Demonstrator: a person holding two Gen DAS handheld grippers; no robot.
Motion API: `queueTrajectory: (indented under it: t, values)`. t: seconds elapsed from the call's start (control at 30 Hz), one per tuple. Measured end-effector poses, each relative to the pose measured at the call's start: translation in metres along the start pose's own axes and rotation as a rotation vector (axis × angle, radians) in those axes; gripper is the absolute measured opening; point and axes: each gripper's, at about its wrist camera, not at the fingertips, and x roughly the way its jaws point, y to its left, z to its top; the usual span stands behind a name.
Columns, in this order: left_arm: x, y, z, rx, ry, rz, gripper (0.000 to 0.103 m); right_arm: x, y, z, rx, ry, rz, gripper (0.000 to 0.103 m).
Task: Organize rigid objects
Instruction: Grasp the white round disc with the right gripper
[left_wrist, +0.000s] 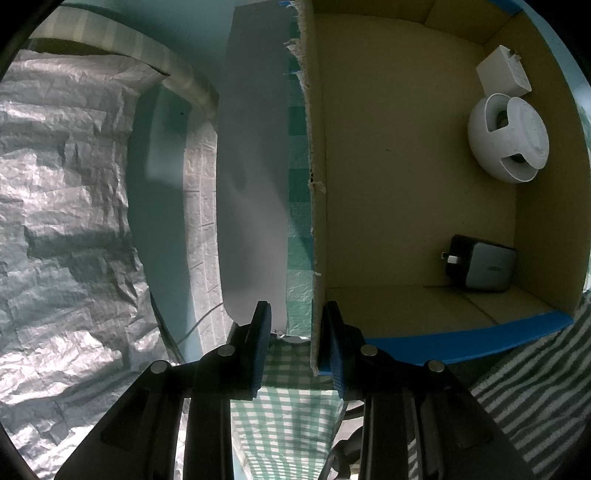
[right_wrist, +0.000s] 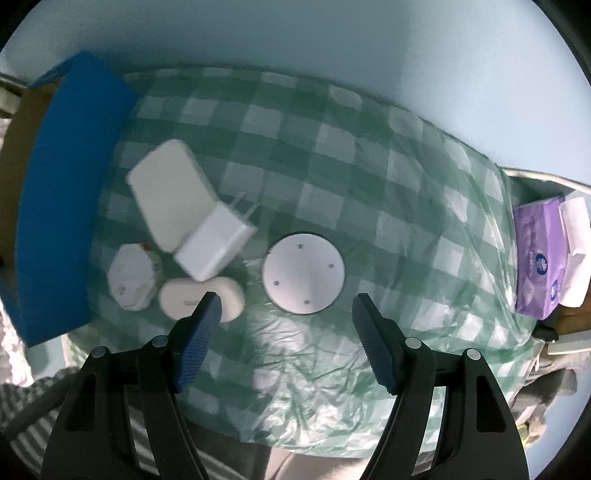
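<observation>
L gripper (left_wrist: 295, 334) clamps box wall (left_wrist: 317, 206), R gripper (right_wrist: 286, 321) open over disc (right_wrist: 303, 272)

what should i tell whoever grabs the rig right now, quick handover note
Left gripper: shut on the cardboard box wall, steadying the box.
Right gripper: open, empty, pointing down over the checked cloth near the round white disc.
Done: white charger, round white holder and grey charger lie in the box.
Left: on the cloth, the disc, a flat white case, a white plug adapter, an oval white case and a small white packet.
The purple tissue pack sits at the cloth's edge.
</observation>
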Motion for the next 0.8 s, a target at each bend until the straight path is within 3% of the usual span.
queueTrajectory:
  t: [0.8]
  values:
    - [-0.003,-0.002,-0.004,-0.002,-0.003,0.004,0.03,0.072,-0.012,0.031,0.044,0.089,0.0,0.074]
